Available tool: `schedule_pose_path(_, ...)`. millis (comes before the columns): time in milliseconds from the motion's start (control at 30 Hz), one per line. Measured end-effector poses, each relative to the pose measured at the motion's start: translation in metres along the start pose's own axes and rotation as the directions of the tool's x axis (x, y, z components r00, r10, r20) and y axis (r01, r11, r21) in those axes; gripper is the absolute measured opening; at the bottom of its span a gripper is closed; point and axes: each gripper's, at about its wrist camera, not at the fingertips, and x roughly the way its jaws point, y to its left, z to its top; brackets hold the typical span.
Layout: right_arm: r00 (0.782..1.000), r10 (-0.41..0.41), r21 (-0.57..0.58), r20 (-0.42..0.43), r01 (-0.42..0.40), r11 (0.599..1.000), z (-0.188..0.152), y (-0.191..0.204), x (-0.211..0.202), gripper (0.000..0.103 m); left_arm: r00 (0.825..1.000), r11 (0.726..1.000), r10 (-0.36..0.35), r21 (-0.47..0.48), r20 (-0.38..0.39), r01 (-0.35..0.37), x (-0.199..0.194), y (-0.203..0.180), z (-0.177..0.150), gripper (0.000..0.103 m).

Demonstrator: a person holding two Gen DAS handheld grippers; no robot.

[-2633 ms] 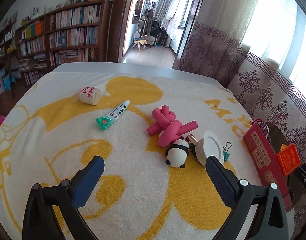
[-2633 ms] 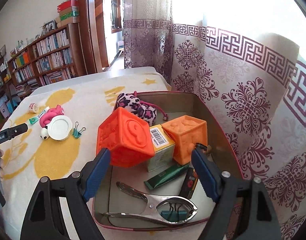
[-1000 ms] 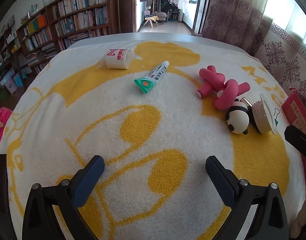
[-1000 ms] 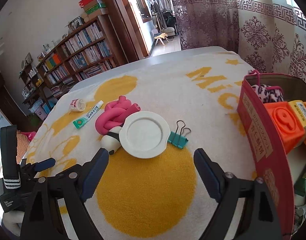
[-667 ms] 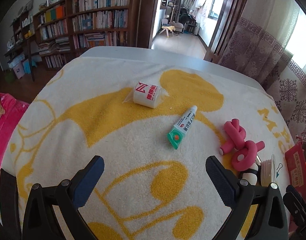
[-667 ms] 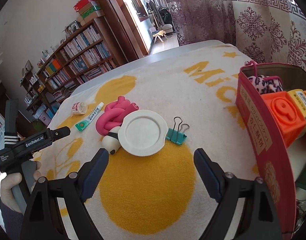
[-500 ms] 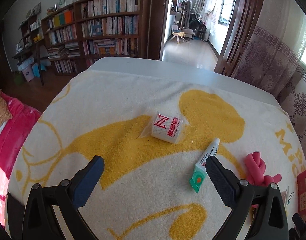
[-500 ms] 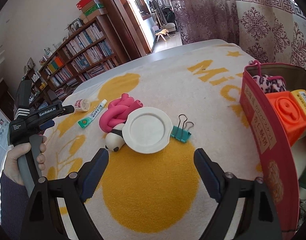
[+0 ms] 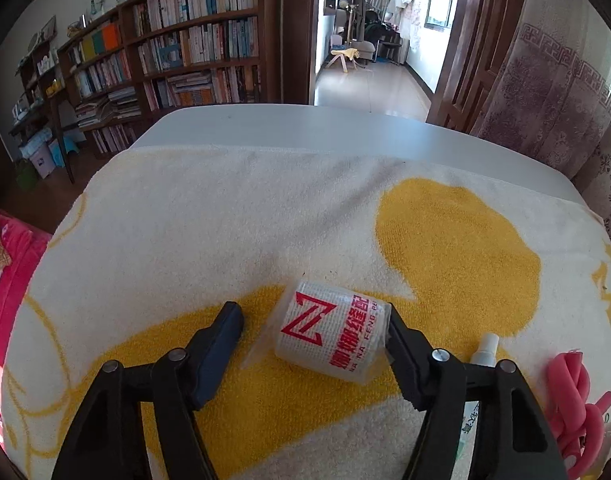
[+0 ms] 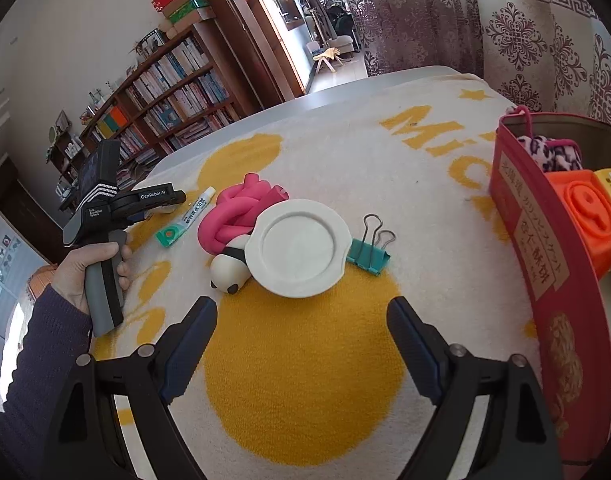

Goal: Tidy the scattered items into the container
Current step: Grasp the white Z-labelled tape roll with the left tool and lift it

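Observation:
A white wrapped roll with red lettering [image 9: 329,338] lies on the yellow-and-white towel [image 9: 185,240] between the fingers of my left gripper [image 9: 311,324]. The jaws are open; the right finger touches the roll, the left finger stands apart. In the right wrist view my right gripper [image 10: 301,316] is open and empty, above the towel just short of a white plate [image 10: 299,252], a panda toy [image 10: 227,270], a pink foam twist [image 10: 233,212], a teal binder clip [image 10: 367,256] and a green-capped tube [image 10: 185,218]. The red container [image 10: 545,264] stands at the right, holding orange blocks [image 10: 593,216].
The left gripper and the hand holding it show in the right wrist view [image 10: 105,220]. The tube [image 9: 483,354] and pink twist [image 9: 573,404] lie right of the roll. The bare table edge [image 9: 305,128] runs beyond the towel; bookshelves [image 9: 165,60] and curtains [image 10: 525,32] stand behind.
My left gripper has moved forward to the white roll, which now sits between its fingers, and the jaws have narrowed. My right gripper has swung from over the container to above the plate.

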Motion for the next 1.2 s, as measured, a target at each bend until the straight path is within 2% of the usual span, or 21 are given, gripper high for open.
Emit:
schedule_pose_path(133, 1.0, -0.008, -0.003, 0.005, 0.008, 1.0, 0.0, 0.0, 0.0, 0.089, 0.998, 0.998, -0.061, -0.032, 0.031, 0.062, -0.019, 0.004, -0.004, 0.051)
schedule_pose_path(400, 0.999, -0.025, -0.014, 0.031, 0.025, 1.0, 0.0, 0.0, 0.0, 0.089, 0.982, 0.984, -0.172, 0.063, 0.074, 0.168, -0.073, -0.01, -0.035, 0.051)
schedule_pose_path(600, 0.998, -0.011, -0.039, 0.061, 0.014, 0.999, 0.0, 0.005, -0.004, 0.089, 0.975, 0.975, -0.219, 0.045, 0.044, 0.217, -0.094, -0.008, -0.073, 0.051)
schedule_pose_path(767, 0.999, 0.004, -0.048, 0.052, -0.001, 0.999, -0.001, 0.006, 0.0, 0.089, 0.97, 0.97, -0.243, 0.026, 0.024, 0.242, -0.103, -0.013, -0.098, 0.051)
schedule_pose_path(967, 0.998, -0.005, 0.066, 0.069, 0.0, 0.998, 0.006, -0.015, -0.005, 0.089, 0.963, 0.961, -0.271, 0.064, 0.01, 0.27, -0.107, -0.025, -0.115, 0.052)
schedule_pose_path(1000, 0.998, -0.016, 0.079, 0.067, 0.011, 0.997, 0.008, -0.018, -0.006, 0.084, 0.961, 0.959, -0.275, 0.064, 0.004, 0.275, -0.107, -0.025, -0.117, 0.052)
schedule_pose_path(1033, 0.997, -0.04, 0.079, 0.063, 0.035, 0.996, 0.009, -0.019, -0.006, 0.072, 0.96, 0.958, -0.281, 0.061, -0.003, 0.281, -0.106, -0.026, -0.118, 0.052)
schedule_pose_path(1100, 0.992, -0.114, 0.06, 0.049, 0.111, 0.992, 0.012, -0.018, -0.004, 0.061, 0.957, 0.955, -0.29, 0.056, -0.017, 0.29, -0.104, -0.026, -0.12, 0.052)
schedule_pose_path(1200, 0.974, -0.22, 0.012, 0.044, 0.22, 0.975, 0.018, -0.012, 0.001, 0.06, 0.954, 0.952, -0.301, 0.05, -0.016, 0.301, -0.107, -0.025, -0.12, 0.052)
